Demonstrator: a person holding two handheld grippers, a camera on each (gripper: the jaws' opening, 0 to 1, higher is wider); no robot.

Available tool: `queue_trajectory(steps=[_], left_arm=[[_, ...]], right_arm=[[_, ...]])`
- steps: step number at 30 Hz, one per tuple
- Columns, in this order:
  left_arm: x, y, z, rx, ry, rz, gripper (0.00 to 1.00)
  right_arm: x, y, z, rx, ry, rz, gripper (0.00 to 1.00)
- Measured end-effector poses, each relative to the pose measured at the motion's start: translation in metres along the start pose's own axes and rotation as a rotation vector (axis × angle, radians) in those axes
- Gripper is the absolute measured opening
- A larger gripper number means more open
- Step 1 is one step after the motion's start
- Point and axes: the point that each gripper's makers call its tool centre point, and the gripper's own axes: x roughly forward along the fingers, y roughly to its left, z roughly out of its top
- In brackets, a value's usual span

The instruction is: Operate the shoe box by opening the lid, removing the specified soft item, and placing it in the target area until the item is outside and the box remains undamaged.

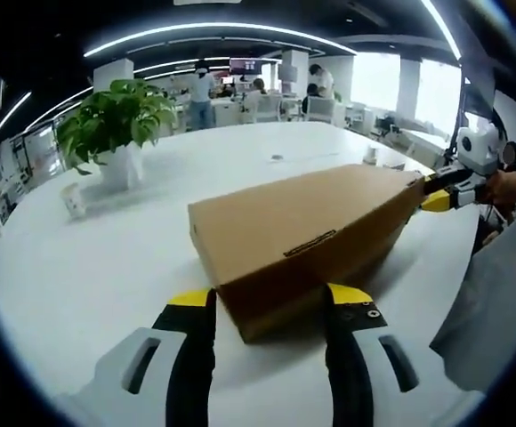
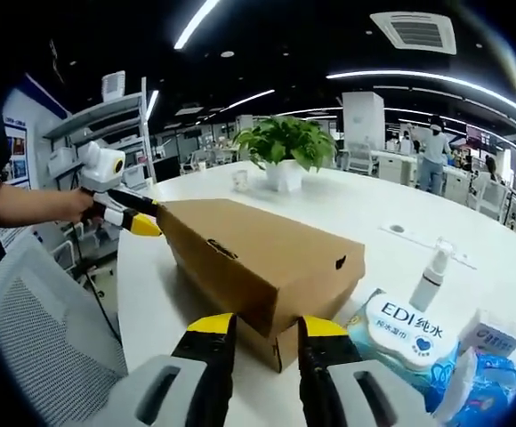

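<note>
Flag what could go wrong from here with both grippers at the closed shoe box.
1. The left gripper and right gripper each straddle a corner of the shoe box; squeezing could crush the cardboard.
2. Lifting could swing the box into the spray bottle and wet wipes pack alongside.

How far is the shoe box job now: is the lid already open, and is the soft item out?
Done: nothing yet; the shoe box lid is down on the white table. In hand: the left gripper straddles one end corner, the right gripper the opposite corner. Left: lifting the lid, taking out the item, placing it.
</note>
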Motion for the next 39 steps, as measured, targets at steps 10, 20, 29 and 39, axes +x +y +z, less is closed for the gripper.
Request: queue_trajectory(steps=[10, 20, 29, 39], left_arm=[[0.005, 0.001, -0.007, -0.041, 0.003, 0.007, 0.48], [0.013, 0.001, -0.016, -0.057, 0.035, 0.012, 0.48], [0.018, 0.002, -0.023, -0.054, 0.063, 0.015, 0.46], [0.023, 0.004, -0.029, -0.043, 0.106, 0.018, 0.44]], right_arm=[[0.005, 0.0, -0.008, 0.005, 0.025, -0.004, 0.25], [0.012, -0.001, -0.017, 0.041, 0.056, -0.029, 0.25], [0.016, -0.002, -0.023, 0.029, 0.084, -0.041, 0.23], [0.021, -0.004, -0.031, 0.019, 0.113, -0.045, 0.22]])
